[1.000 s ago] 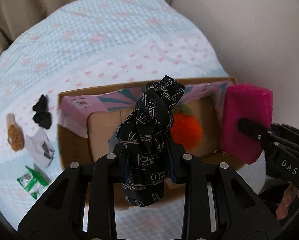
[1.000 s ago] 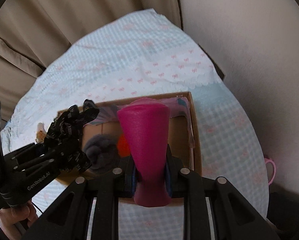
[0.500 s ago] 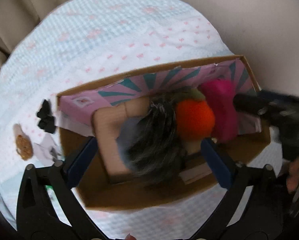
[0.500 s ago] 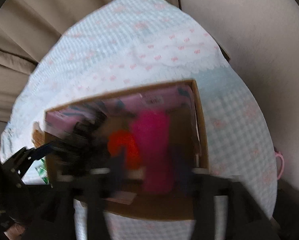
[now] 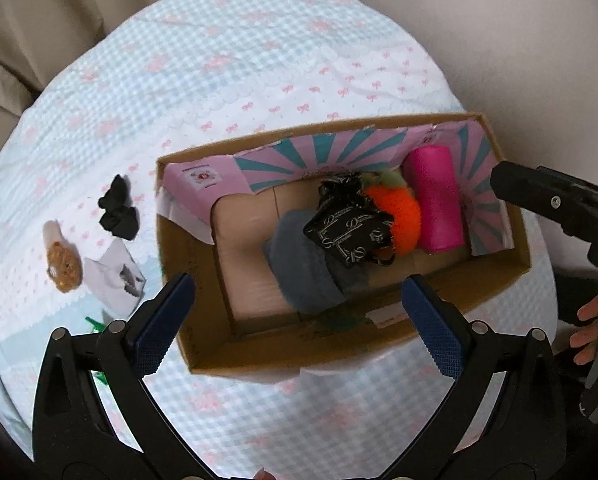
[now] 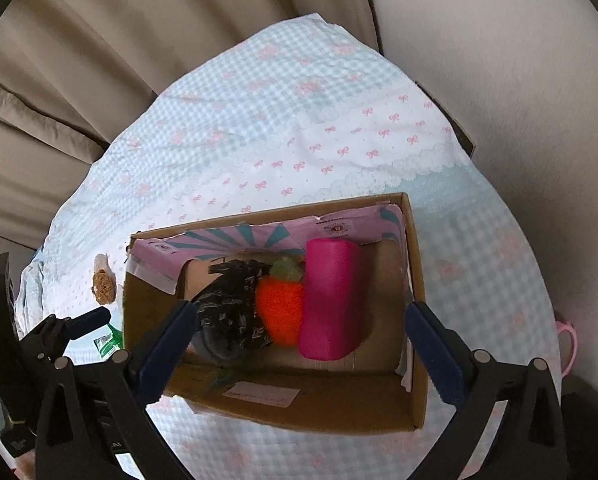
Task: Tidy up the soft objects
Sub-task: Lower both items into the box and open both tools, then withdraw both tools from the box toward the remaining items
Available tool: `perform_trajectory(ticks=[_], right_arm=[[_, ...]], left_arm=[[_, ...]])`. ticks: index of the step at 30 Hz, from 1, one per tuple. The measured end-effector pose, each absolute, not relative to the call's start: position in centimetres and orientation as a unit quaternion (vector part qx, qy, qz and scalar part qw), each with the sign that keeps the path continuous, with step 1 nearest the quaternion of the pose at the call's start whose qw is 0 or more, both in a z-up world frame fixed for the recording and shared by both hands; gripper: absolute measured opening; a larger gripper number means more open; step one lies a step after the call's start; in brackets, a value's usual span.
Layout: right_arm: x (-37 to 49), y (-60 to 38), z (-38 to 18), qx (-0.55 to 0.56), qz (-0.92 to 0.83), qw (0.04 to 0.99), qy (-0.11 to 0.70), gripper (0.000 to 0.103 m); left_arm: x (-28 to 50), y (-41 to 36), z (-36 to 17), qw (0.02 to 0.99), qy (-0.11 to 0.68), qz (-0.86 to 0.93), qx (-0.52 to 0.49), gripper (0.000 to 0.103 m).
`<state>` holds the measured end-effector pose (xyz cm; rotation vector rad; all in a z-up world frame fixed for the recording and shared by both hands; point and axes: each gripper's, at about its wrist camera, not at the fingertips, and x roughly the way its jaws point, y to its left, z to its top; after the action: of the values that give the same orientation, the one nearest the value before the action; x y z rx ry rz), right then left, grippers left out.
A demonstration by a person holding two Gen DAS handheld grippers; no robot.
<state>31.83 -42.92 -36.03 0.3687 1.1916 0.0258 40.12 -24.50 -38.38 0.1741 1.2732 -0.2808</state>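
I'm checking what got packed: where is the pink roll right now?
The pink roll lies inside the cardboard box, toward its right end in both wrist views, right beside the orange plush.

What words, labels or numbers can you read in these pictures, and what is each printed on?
"D": repeated script on the black cloth; rest of the word blurred.
Round sticker on the pink liner: too small to read.
White label on the cardboard box: blurred, unreadable.
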Motion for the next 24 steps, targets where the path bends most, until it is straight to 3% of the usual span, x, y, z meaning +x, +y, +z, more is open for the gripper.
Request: perform_trajectory(ticks=[24], right_arm=[[23.2,-35.5,-19.5,0.094,-0.026,0.884,0.457,0.103]], left_arm=[[29.0,-15.5,-20.2,0.891,0.439,-0.114,0.014,0.103]])
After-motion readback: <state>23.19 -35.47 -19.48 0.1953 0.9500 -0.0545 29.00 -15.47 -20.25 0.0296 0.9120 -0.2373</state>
